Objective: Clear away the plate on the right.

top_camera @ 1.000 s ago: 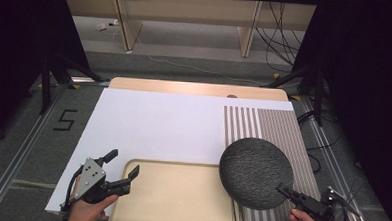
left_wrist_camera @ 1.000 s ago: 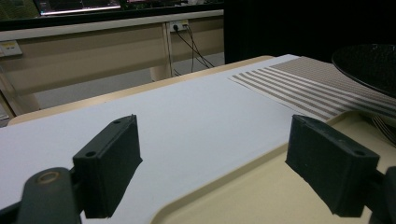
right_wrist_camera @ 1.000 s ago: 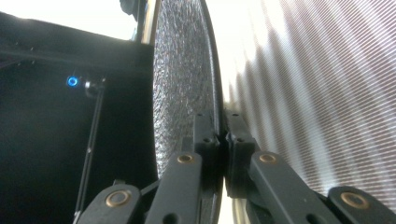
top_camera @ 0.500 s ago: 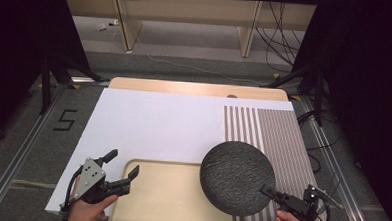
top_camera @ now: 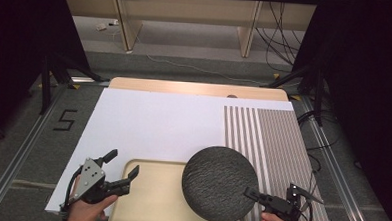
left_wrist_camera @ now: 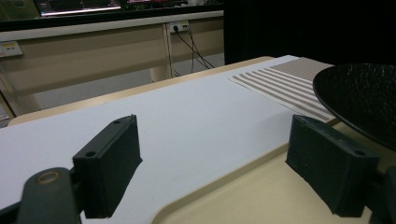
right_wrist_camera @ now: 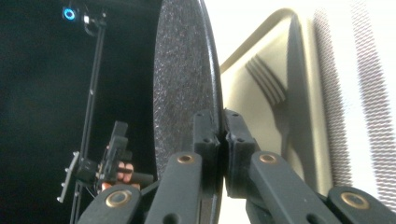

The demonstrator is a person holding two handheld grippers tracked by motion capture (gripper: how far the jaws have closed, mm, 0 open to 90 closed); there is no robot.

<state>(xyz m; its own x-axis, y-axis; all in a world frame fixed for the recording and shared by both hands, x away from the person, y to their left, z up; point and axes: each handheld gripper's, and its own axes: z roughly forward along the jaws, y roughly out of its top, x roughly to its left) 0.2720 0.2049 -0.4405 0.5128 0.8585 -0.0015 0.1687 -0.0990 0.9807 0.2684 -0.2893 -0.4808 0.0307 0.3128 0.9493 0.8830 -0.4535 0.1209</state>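
A dark round plate (top_camera: 220,183) hangs over the right edge of a beige tray (top_camera: 149,208), its rim pinched by the right gripper (top_camera: 253,195). The left gripper (top_camera: 123,166), jaws spread wide, sits at the tray's left corner. The white sheet (top_camera: 158,124) beyond lies bare.

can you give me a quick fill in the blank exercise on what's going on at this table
1. The right hand-held gripper is shut on the rim of a dark round ____.
2. The plate hangs partly above a beige ____.
3. The jaws of the left hand-held gripper stand ____ with nothing between them.
4. The mat at the right of the table bears a pattern of ____.

Missing words: plate; tray; open; stripes
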